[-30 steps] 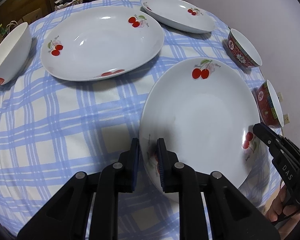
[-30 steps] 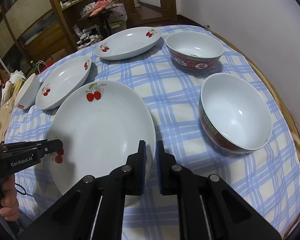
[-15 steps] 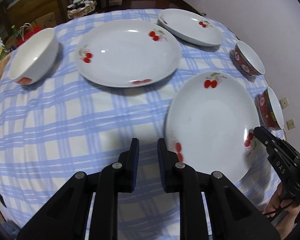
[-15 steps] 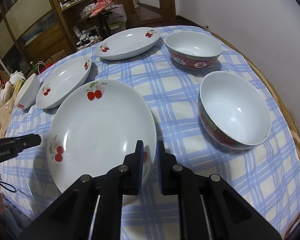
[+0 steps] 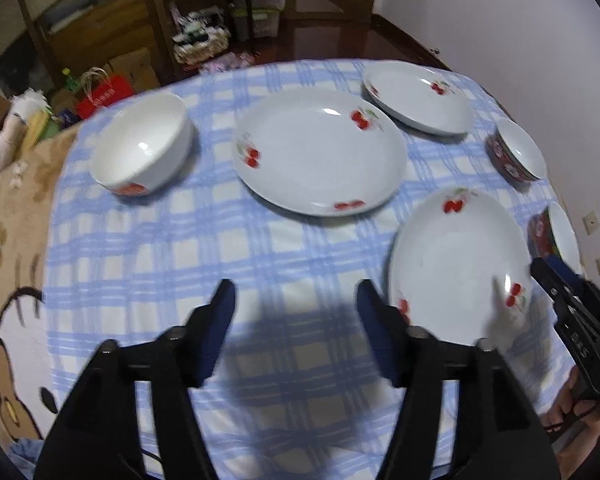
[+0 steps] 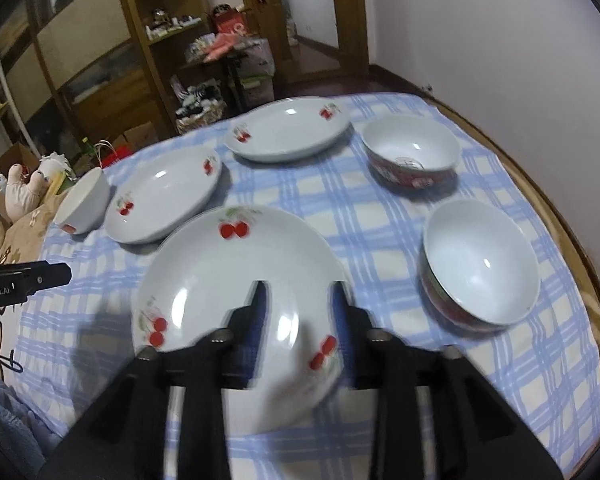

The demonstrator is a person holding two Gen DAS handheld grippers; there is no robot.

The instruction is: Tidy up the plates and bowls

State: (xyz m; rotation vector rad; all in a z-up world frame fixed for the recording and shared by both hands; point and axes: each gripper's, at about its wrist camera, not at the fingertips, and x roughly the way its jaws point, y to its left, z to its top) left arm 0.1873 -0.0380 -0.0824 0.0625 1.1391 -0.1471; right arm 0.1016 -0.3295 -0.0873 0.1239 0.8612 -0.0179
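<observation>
The nearest cherry-print plate lies flat on the checked cloth. My right gripper hovers over its near rim with jaws opening, and the pads do not press on it. My left gripper is also opening, with only cloth between its fingers; the same plate lies to its right. Two more cherry plates lie farther back. A white bowl stands at the left. Two red-sided bowls stand at the right.
The table's wooden edge curves close behind the red bowls, next to the white wall. A beige bear-print blanket lies left of the cloth. Wooden shelves and clutter stand beyond the table. A person's hand shows at the lower right.
Both grippers were shut on the near plate's rim; both have let go and opened. The left one rose and drew off to the left, and the plate now rests flat.
</observation>
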